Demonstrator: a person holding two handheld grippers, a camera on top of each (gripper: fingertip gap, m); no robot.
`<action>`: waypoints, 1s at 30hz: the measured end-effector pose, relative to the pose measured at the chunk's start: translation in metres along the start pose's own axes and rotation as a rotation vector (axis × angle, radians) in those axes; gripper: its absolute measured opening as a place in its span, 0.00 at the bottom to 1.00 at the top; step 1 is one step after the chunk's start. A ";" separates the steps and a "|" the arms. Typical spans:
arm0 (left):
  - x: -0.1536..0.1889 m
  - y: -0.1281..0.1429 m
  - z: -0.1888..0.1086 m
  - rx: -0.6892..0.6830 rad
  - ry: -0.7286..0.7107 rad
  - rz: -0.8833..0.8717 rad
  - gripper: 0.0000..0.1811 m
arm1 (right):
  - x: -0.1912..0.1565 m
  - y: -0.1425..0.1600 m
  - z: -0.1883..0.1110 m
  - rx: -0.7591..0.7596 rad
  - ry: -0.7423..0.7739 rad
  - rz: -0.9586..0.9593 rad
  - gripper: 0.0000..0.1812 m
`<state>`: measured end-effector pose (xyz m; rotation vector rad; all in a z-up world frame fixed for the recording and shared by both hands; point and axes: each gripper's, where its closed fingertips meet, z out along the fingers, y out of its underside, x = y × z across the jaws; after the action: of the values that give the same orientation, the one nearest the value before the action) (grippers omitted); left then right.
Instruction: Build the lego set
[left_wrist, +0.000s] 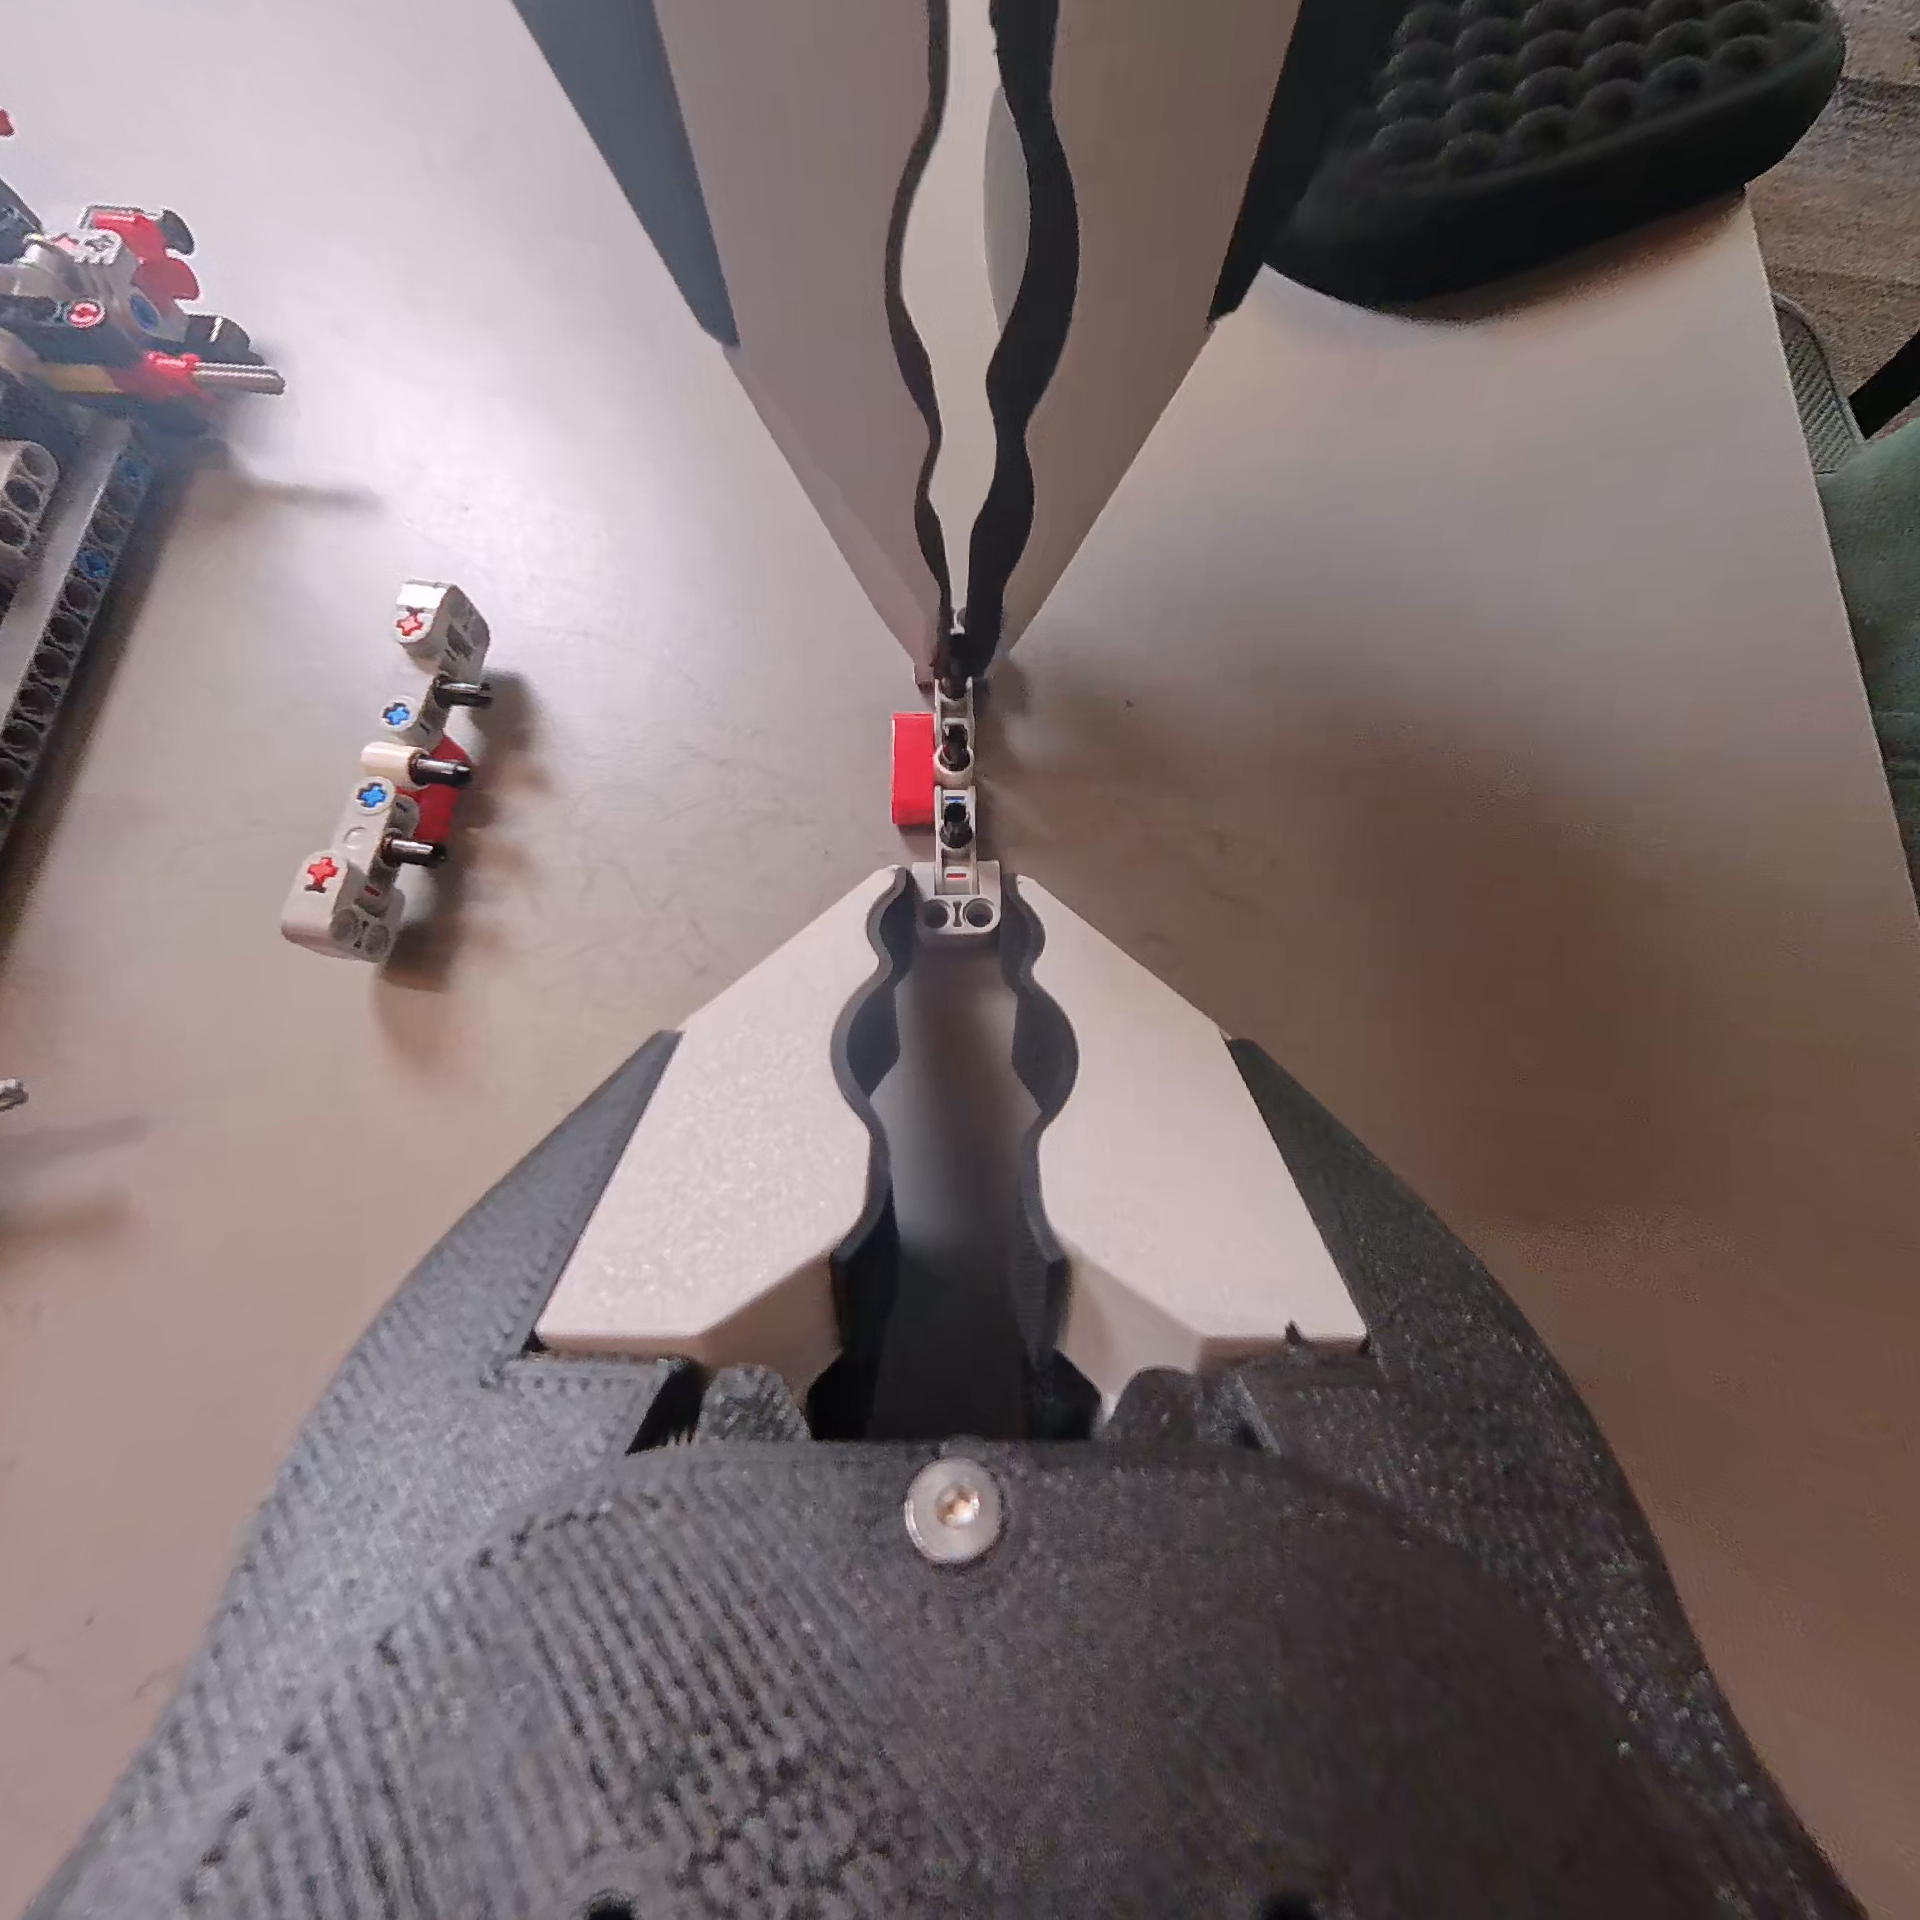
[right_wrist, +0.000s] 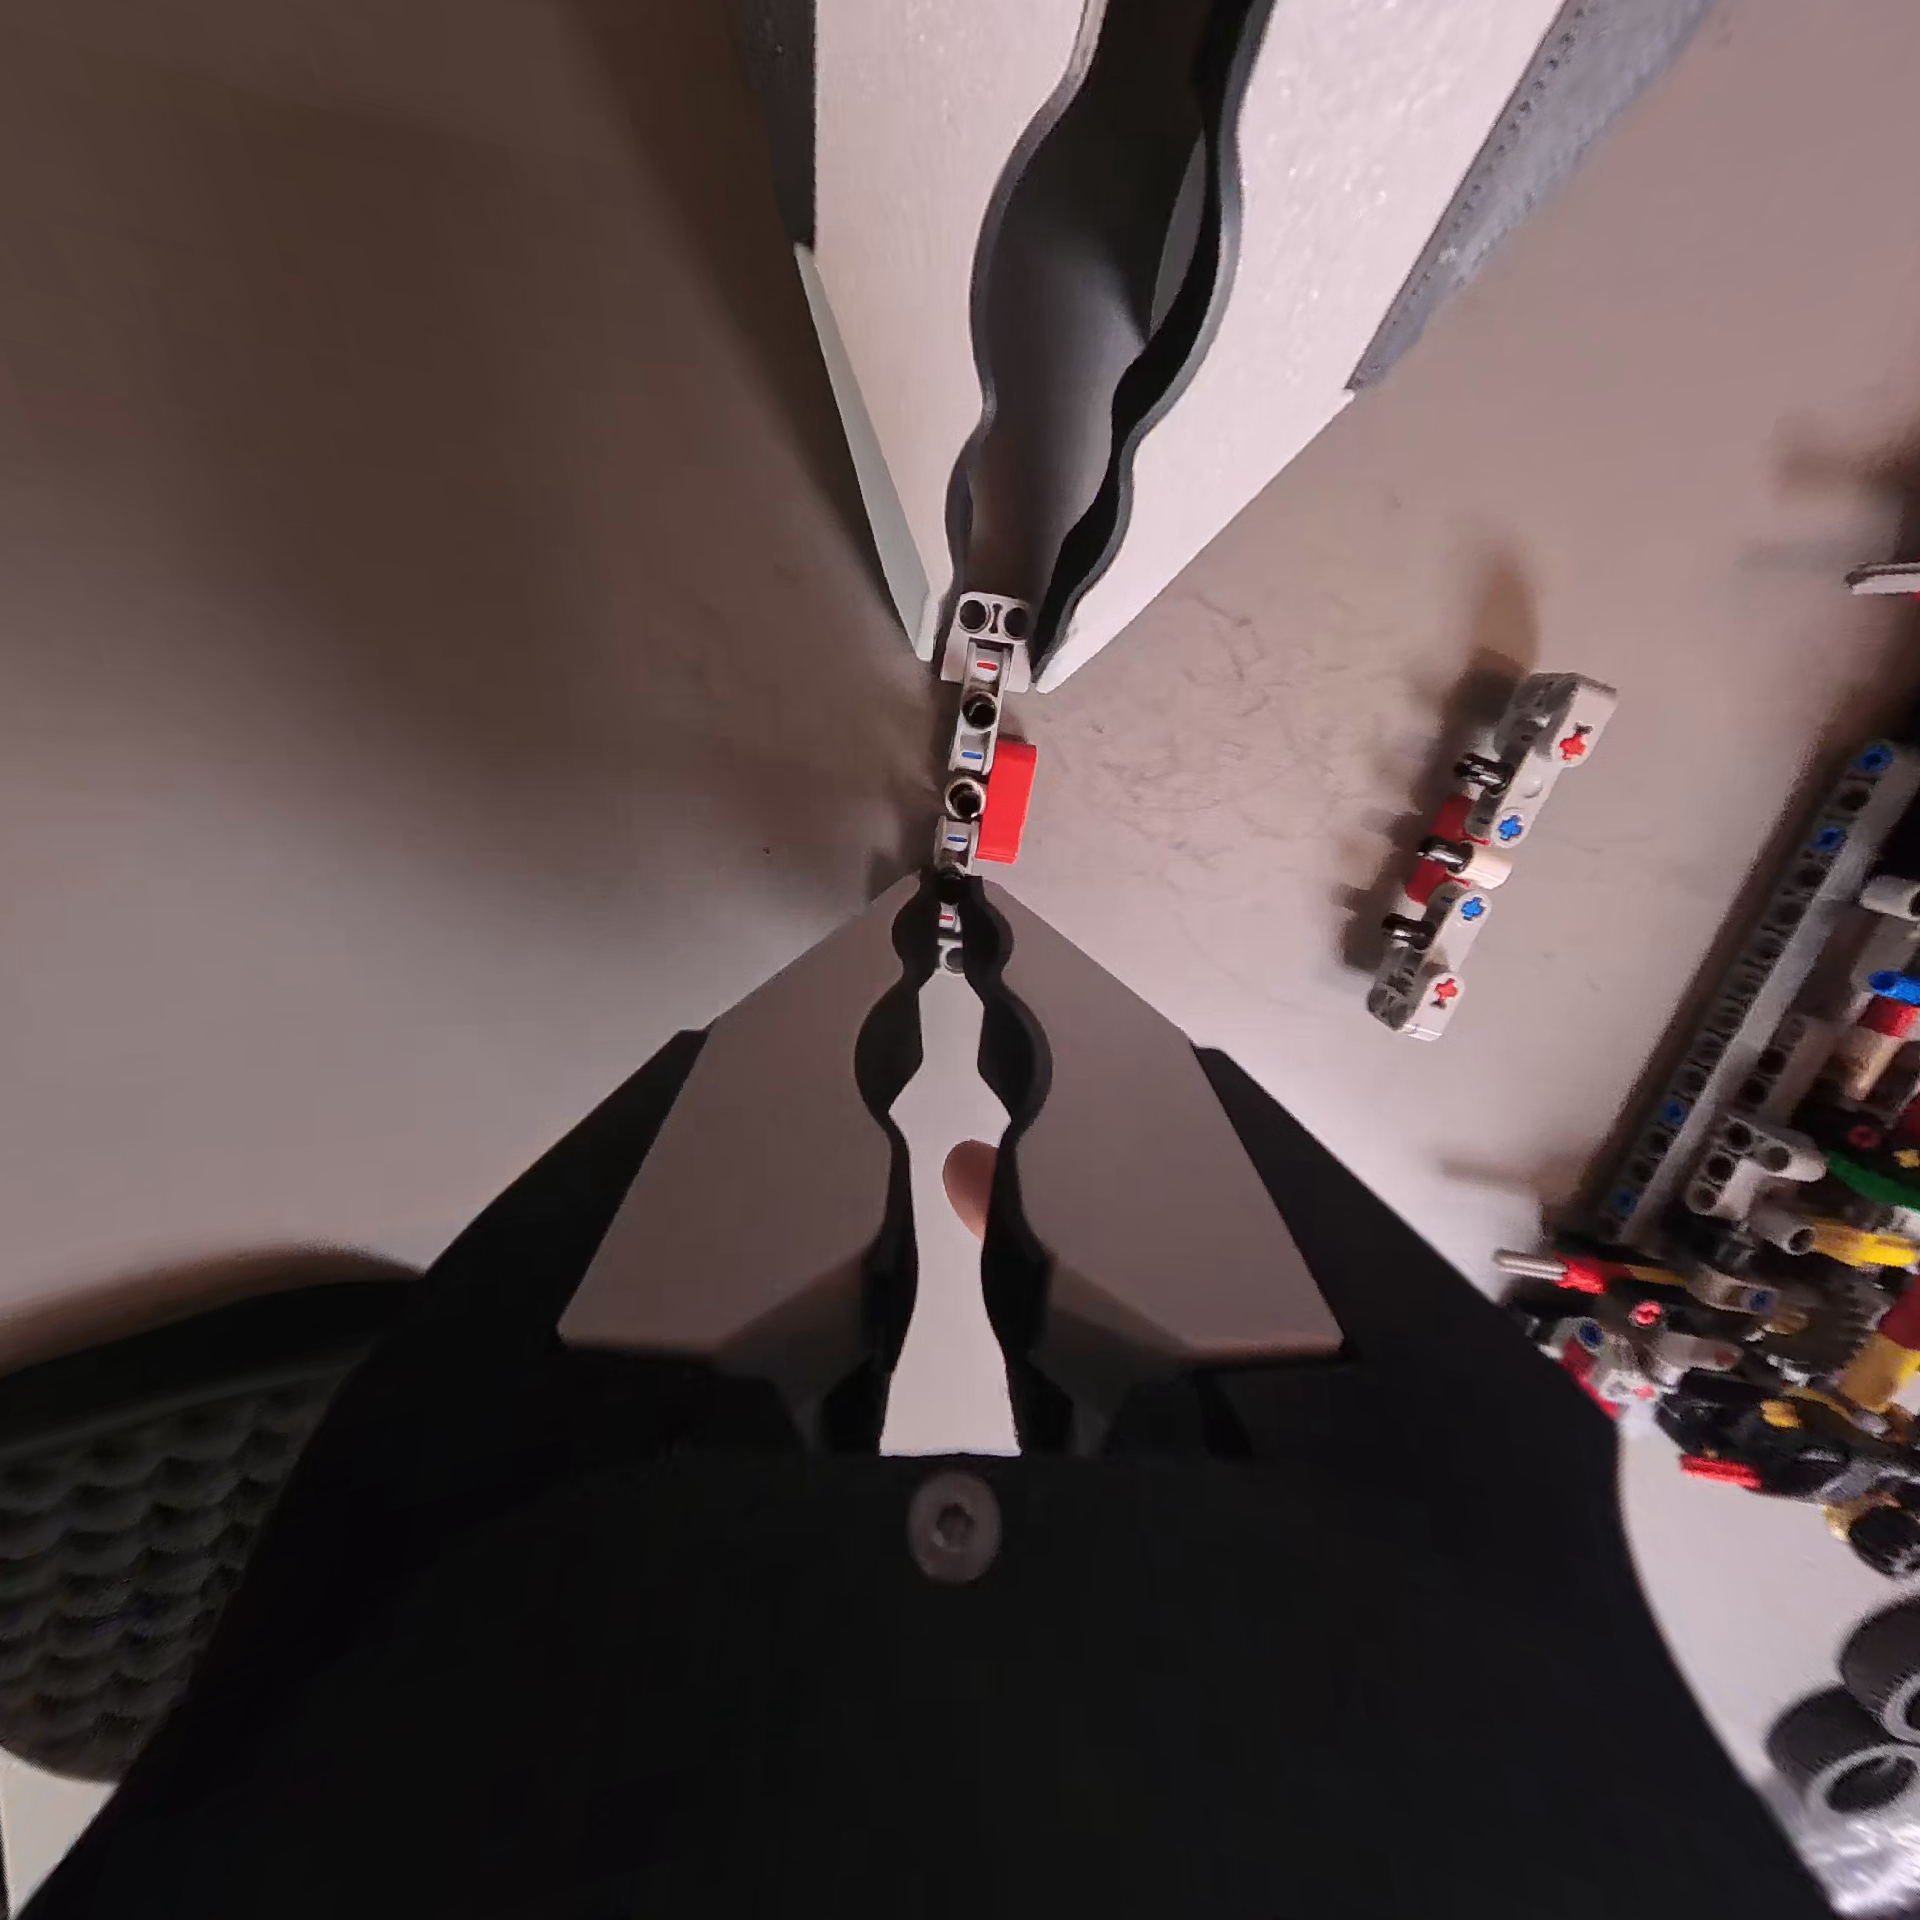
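Note:
A small grey lego sub-assembly (left_wrist: 956, 800) with black pins and a red piece on its side is held in the air between both grippers, above the table. My left gripper (left_wrist: 958, 914) is shut on its near grey connector end. My right gripper (right_wrist: 951, 940) is shut on the opposite end; it shows facing me in the left wrist view (left_wrist: 958, 649). In the right wrist view the same sub-assembly (right_wrist: 982, 769) runs from my fingertips to the left gripper (right_wrist: 992, 634). A second, similar grey sub-assembly (left_wrist: 390, 774) with red and blue axle ends lies on the table (right_wrist: 1475, 862).
The larger lego model (left_wrist: 94, 312) with a long grey beam sits at the table's left edge, and also shows in the right wrist view (right_wrist: 1766, 1195). Loose tyres (right_wrist: 1870, 1745) lie near it. A black dimpled pad (left_wrist: 1558, 135) overhangs the far right of the beige table (left_wrist: 1455, 727). Left tips to right tips: about 4 centimetres.

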<state>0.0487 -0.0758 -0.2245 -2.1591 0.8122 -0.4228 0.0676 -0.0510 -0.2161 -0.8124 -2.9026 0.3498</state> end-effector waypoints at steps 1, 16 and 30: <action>0.000 0.000 0.000 0.000 -0.001 -0.002 0.08 | 0.000 0.000 0.000 0.019 0.000 0.014 0.01; 0.000 0.000 -0.001 0.001 -0.034 -0.018 0.08 | -0.001 0.002 0.001 0.160 0.041 0.182 0.01; 0.001 0.000 0.000 0.001 -0.030 -0.031 0.08 | 0.000 0.002 0.007 -0.084 0.033 0.077 0.02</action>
<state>0.0491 -0.0769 -0.2243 -2.1748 0.7626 -0.4057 0.0673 -0.0510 -0.2229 -0.9344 -2.8780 0.2203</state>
